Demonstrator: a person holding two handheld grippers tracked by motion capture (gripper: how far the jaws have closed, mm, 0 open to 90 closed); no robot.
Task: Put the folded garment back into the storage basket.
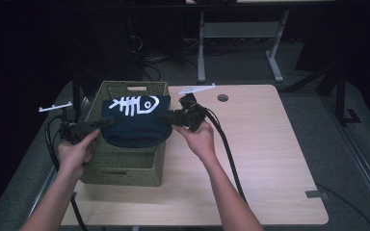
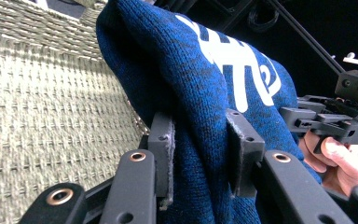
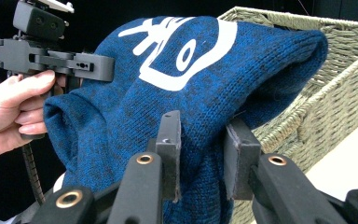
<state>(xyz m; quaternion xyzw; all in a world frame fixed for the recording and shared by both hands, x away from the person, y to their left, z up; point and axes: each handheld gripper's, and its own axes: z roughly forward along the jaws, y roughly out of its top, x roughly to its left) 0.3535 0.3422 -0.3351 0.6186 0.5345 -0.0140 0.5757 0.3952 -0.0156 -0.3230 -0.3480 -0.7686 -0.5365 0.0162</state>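
A dark blue knitted garment (image 1: 134, 120) with a white fish-skeleton print hangs over a woven basket (image 1: 125, 168). My left gripper (image 1: 107, 123) is shut on the garment's left side, and my right gripper (image 1: 166, 117) is shut on its right side. In the left gripper view the blue knit (image 2: 200, 107) is pinched between the pads (image 2: 164, 154), with the basket's woven wall (image 2: 46, 116) behind. In the right gripper view a fold of the garment (image 3: 200, 93) is clamped between the pads (image 3: 170, 149); the other gripper (image 3: 51, 58) grips its far side.
The olive basket stands on the left part of a light wooden table (image 1: 265, 144). The basket's rim (image 3: 335, 28) rises behind the garment in the right gripper view. A cable (image 1: 226, 149) trails from the right gripper across the table. Table legs and floor lie beyond.
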